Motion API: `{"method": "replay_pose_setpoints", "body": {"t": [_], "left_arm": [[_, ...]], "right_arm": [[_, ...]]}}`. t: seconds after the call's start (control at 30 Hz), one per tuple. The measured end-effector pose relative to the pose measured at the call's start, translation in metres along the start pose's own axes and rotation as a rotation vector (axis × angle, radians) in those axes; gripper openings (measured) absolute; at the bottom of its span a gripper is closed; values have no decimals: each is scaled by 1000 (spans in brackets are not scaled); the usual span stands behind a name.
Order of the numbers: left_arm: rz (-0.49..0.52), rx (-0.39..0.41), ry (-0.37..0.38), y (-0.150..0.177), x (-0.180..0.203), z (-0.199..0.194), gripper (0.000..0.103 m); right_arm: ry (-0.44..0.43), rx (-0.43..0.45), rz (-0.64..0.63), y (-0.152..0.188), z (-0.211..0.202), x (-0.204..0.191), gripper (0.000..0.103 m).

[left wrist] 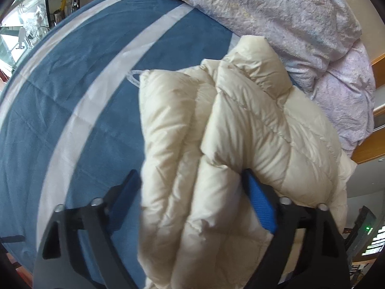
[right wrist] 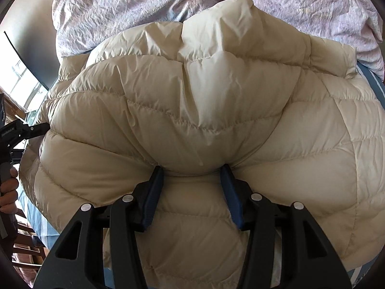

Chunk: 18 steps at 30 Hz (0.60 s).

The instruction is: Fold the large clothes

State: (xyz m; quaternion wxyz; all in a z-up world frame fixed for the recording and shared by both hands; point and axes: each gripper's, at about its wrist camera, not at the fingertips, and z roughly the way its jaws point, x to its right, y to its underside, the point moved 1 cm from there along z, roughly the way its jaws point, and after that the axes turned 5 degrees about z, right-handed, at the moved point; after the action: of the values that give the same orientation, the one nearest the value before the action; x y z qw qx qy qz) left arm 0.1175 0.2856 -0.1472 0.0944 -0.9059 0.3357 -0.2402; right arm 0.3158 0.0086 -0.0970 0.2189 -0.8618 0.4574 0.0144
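The right gripper (right wrist: 191,171) and the left gripper (left wrist: 190,183) each pinch the near edge of the puffy jacket (right wrist: 192,101), which stretches far toward the quilt (right wrist: 134,2).

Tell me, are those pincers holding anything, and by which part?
Both grip the jacket: the right gripper pinches a puffy fold at its near edge, the left gripper a bunched end.

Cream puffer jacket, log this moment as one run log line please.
cream quilted puffer jacket on blue white-striped bedsheet | left hand-held gripper: gripping jacket | right hand-held gripper: gripping jacket | lilac floral duvet behind
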Motion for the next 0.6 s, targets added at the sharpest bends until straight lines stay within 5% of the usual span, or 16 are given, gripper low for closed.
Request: {"method": "replay_pose_setpoints", "body": {"t": [0.33, 0.6], "left_arm": [[-13, 31, 68, 7, 18, -20, 28], [22, 124, 150, 2, 57, -61, 20]], "right_arm": [[-4, 18, -9, 4, 3, 1, 52], [-7, 23, -9, 6, 4, -1, 52]]}}
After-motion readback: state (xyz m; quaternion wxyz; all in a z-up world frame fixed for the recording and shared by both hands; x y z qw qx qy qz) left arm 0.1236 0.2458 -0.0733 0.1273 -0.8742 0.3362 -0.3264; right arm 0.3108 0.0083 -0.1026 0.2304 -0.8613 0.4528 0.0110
